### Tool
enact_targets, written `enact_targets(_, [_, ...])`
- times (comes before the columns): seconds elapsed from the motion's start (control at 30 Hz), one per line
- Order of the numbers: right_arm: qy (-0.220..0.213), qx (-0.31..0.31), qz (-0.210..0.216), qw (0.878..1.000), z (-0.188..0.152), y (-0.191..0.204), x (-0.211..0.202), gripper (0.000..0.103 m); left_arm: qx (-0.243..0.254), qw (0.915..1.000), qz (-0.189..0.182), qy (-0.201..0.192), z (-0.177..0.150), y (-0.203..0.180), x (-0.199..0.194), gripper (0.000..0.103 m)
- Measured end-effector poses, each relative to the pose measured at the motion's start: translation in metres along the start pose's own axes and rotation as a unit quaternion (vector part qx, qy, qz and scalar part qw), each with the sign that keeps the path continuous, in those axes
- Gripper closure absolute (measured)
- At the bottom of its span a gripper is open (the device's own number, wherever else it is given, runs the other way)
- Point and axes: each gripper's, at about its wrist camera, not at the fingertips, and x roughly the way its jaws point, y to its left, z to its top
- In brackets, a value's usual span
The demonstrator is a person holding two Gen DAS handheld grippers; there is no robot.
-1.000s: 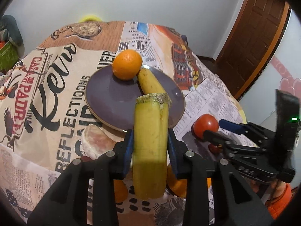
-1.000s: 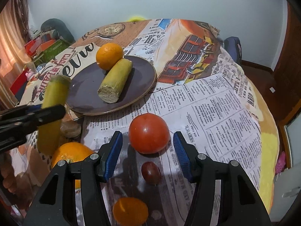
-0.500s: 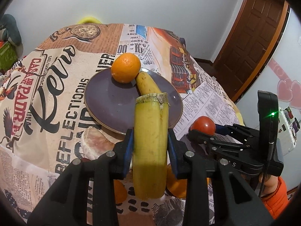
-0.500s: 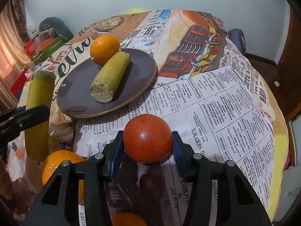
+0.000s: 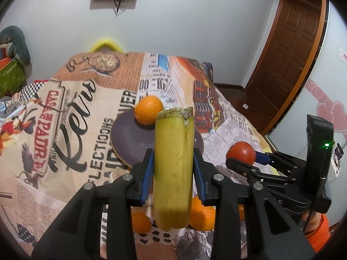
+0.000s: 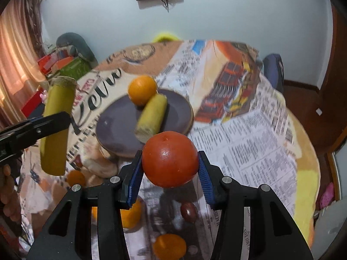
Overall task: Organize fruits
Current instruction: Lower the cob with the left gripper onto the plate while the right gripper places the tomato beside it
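Note:
My left gripper (image 5: 173,171) is shut on a yellow-green cut stalk piece (image 5: 173,169) and holds it upright above the table; it also shows in the right wrist view (image 6: 56,127). My right gripper (image 6: 170,171) is shut on a red tomato (image 6: 170,159), lifted off the table; the tomato also shows in the left wrist view (image 5: 240,152). A dark purple plate (image 6: 117,127) holds an orange (image 6: 142,90) and a second stalk piece (image 6: 151,114).
Loose oranges (image 6: 170,247) (image 6: 130,214) and a small dark red fruit (image 6: 189,209) lie on the newspaper-print tablecloth (image 6: 249,134) below my right gripper. A pale bread-like lump (image 6: 99,164) sits by the plate's near edge. A brown door (image 5: 290,49) is to the right.
My right gripper closed on the tomato and lifted it off the table. My left gripper has raised the stalk piece higher above the plate.

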Motion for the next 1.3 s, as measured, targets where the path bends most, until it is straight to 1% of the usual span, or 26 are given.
enact_targets(0.13, [-0.020, -0.005, 0.002, 1.000, 0.010, 0.005, -0.009, 0.058, 0.002, 0.9999, 0.004, -0.016, 0.011, 0.001, -0.008, 0.069])
enact_targets(0.3, [-0.035, -0.012, 0.003, 0.999, 0.023, 0.009, -0.009, 0.058, 0.004, 0.9997, 0.011, -0.024, 0.021, 0.005, -0.006, 0.069])
enact_targets(0.43, [-0.043, -0.015, 0.002, 0.999, 0.035, 0.010, -0.005, 0.058, 0.000, 0.9996, 0.015, -0.025, 0.030, 0.010, 0.005, 0.069])
enact_targets(0.57, [-0.045, -0.017, 0.000, 0.999, 0.046, 0.007, 0.005, 0.058, -0.008, 0.9997, 0.016, -0.017, 0.037, 0.017, 0.022, 0.069])
enact_targets(0.8, [-0.035, -0.022, -0.010, 0.999, 0.059, -0.001, 0.027, 0.058, -0.024, 0.9997, 0.010, 0.003, 0.044, 0.025, 0.058, 0.069])
enact_targets(1.03, [-0.010, -0.022, -0.007, 1.000, 0.067, -0.007, 0.056, 0.058, -0.023, 0.9992, 0.009, 0.033, 0.042, 0.029, 0.095, 0.069])
enact_targets(1.3, [0.021, -0.031, -0.010, 0.999, 0.065, -0.009, 0.085, 0.058, -0.026, 0.9984, 0.014, 0.048, 0.042, 0.033, 0.117, 0.069])
